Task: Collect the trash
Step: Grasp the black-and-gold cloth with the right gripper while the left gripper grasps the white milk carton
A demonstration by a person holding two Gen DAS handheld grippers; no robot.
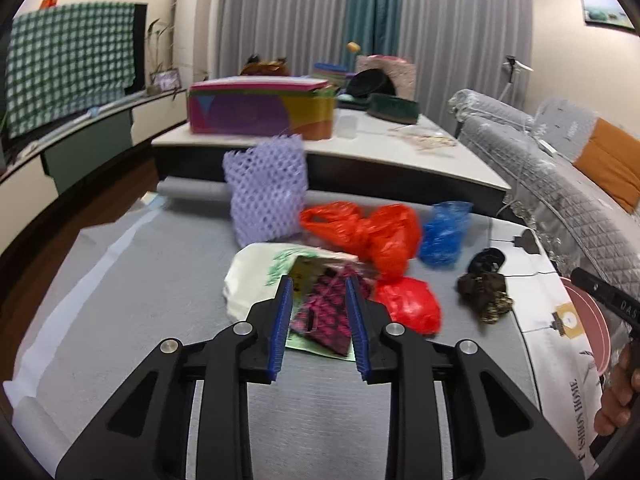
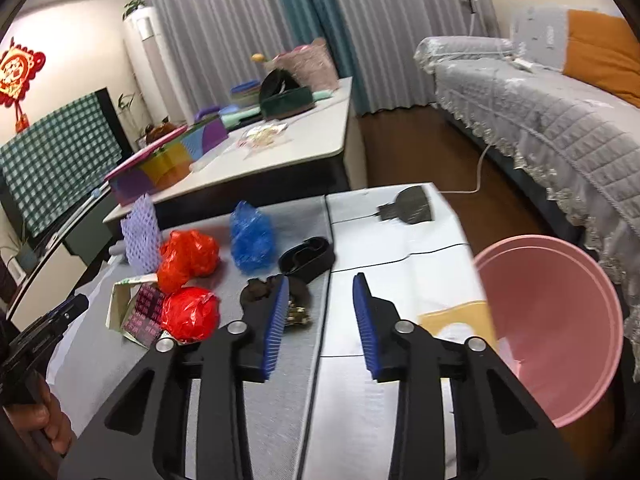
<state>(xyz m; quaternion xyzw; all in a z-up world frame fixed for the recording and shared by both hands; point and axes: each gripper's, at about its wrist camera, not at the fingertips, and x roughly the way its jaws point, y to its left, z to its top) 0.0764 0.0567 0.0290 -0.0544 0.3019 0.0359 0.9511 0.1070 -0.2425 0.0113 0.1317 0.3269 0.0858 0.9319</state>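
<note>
Left claw framing pink-patterned wrapper

The left gripper, black with blue ribbed pads, points downward, jaws parted and gripping nothing. The right gripper, same build, tilts likewise, jaws apart and empty. A hand grips its handle.

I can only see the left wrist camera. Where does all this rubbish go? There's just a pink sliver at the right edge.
Observer: That sliver is a pink bin at the table's right side, with its mouth facing the right camera.
Operator: Is anything in it?
Observer: No trash shows in the part of the inside I can see.
Operator: And the other hand-held gripper?
Observer: The right hand-held gripper is open over the table with nothing between its fingers.
</note>
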